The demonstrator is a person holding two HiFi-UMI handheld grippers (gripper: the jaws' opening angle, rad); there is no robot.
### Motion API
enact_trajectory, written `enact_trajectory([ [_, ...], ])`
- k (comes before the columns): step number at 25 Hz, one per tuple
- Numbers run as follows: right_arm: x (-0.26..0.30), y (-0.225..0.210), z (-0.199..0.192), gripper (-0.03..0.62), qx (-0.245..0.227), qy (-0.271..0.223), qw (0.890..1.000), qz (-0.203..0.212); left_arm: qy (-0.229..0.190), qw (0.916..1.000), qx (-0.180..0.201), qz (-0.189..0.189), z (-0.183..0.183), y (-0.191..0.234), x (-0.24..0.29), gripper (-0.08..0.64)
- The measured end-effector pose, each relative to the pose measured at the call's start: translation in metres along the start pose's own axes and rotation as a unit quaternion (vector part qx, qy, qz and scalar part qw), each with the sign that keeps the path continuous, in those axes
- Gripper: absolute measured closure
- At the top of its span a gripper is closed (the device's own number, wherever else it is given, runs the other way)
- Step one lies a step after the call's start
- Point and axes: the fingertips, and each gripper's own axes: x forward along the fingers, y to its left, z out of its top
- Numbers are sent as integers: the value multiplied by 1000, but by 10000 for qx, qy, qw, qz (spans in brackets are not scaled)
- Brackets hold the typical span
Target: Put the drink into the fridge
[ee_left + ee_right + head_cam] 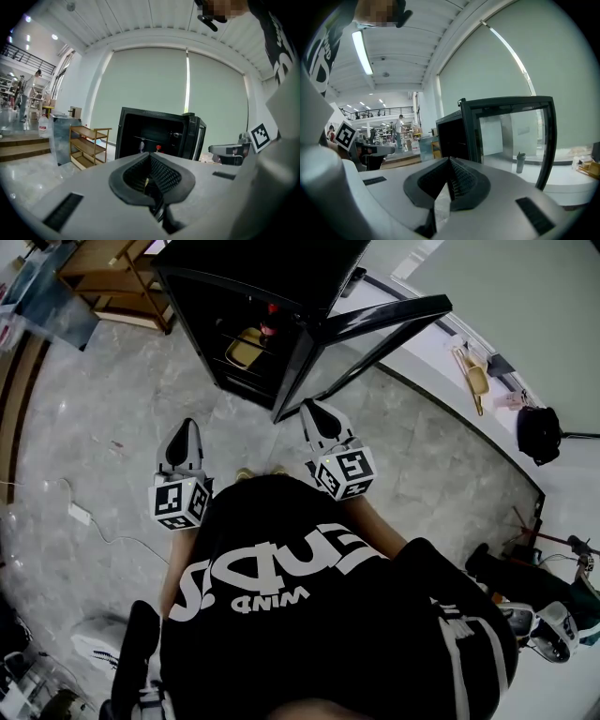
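Observation:
The black fridge (234,287) stands on the floor ahead with its glass door (375,324) swung open to the right. A red-capped drink bottle (270,327) stands on a shelf inside, beside a yellowish item (246,348). The left gripper view shows the same red cap (158,149) inside the fridge (154,133). My left gripper (186,425) hangs in front of the fridge, shut and empty, its pads meeting (150,154). My right gripper (312,407) sits near the door's lower edge, shut with nothing held (450,160). The right gripper view shows the door (511,136) close ahead.
A wooden shelf rack (112,287) stands left of the fridge. A white adapter with its cable (80,514) lies on the marble floor at left. A dustpan (473,376) and a black bag (537,432) sit along the right wall. A dark bottle (520,161) stands beyond the glass door.

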Motion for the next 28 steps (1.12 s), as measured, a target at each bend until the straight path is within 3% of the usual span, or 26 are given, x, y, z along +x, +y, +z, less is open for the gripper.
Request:
enact_trajectory([
  [28,10,2,-4,568,-66,82,9999,33,143,9996,-166,-162,-6,0,13,552],
])
